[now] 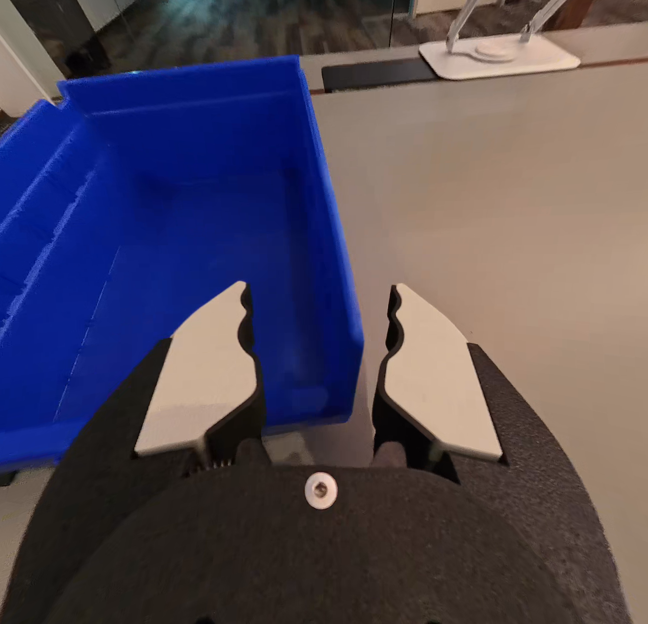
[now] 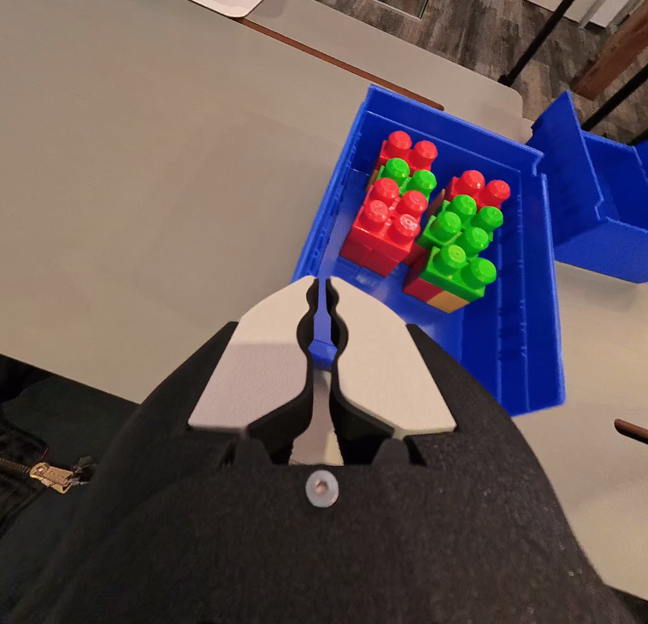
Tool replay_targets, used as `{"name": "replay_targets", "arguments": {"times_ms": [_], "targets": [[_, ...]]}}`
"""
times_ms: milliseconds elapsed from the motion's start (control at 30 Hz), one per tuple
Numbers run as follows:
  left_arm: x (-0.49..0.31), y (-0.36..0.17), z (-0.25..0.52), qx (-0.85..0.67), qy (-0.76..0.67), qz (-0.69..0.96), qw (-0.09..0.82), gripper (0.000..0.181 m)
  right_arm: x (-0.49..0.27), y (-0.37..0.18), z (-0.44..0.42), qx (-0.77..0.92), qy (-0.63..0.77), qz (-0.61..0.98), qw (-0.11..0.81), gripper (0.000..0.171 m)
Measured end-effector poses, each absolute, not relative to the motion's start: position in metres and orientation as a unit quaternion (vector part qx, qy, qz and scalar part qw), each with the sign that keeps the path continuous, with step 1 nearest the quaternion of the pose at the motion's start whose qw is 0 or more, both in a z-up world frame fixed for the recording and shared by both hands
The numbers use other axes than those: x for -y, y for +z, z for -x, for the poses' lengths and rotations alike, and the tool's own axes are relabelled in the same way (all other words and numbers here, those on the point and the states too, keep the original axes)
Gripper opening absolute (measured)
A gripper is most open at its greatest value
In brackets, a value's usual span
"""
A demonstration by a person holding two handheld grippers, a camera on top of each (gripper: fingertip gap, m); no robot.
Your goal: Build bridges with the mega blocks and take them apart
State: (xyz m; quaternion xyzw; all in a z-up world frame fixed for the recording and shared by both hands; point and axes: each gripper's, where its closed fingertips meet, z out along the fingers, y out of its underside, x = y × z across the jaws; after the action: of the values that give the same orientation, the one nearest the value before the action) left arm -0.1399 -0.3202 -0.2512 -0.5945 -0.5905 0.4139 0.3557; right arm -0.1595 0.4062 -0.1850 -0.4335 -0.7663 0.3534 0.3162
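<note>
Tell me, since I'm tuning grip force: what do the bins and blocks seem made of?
Blue bin: looks like rigid moulded plastic, with thin ribbed walls and a dull sheen. The empty bin looks the same. Red and green blocks: apparently glossy hard plastic, with highlights on the studs.

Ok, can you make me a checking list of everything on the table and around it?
Surface: plain grey table, mostly bare.
Job's things: red and green plastic stud blocks, stacked inside a blue plastic bin; another blue plastic bin holds no blocks.
Clutter: white flat stand base at the far edge.
Grippers: left hand-held gripper open; right hand-held gripper shut, empty.
Cables: nothing seen.
Surroundings: dark patterned floor.
</note>
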Motion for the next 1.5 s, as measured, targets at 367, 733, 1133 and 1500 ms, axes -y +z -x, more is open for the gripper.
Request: {"name": "replay_targets", "arguments": {"times_ms": [367,733,1133,1500], "targets": [[0.323,-0.257,0.162,0.582,0.449,0.626,0.261,0.065,-0.506,-0.194,0.151,0.700,0.324,0.518,0.369,0.026],[0.320,-0.272,0.173,0.590,0.427,0.646,0.227,0.008,-0.587,-0.240,0.200,0.671,0.293,0.585,0.349,0.057],[0.272,-0.273,0.157,0.579,0.409,0.666,0.232,0.008,-0.591,-0.269,0.233,0.743,0.249,0.538,0.311,0.043],[0.188,-0.274,0.161,0.564,0.402,0.680,0.242,0.008,-0.592,-0.281,0.244,0.809,0.165,0.504,0.253,0.037]]}}
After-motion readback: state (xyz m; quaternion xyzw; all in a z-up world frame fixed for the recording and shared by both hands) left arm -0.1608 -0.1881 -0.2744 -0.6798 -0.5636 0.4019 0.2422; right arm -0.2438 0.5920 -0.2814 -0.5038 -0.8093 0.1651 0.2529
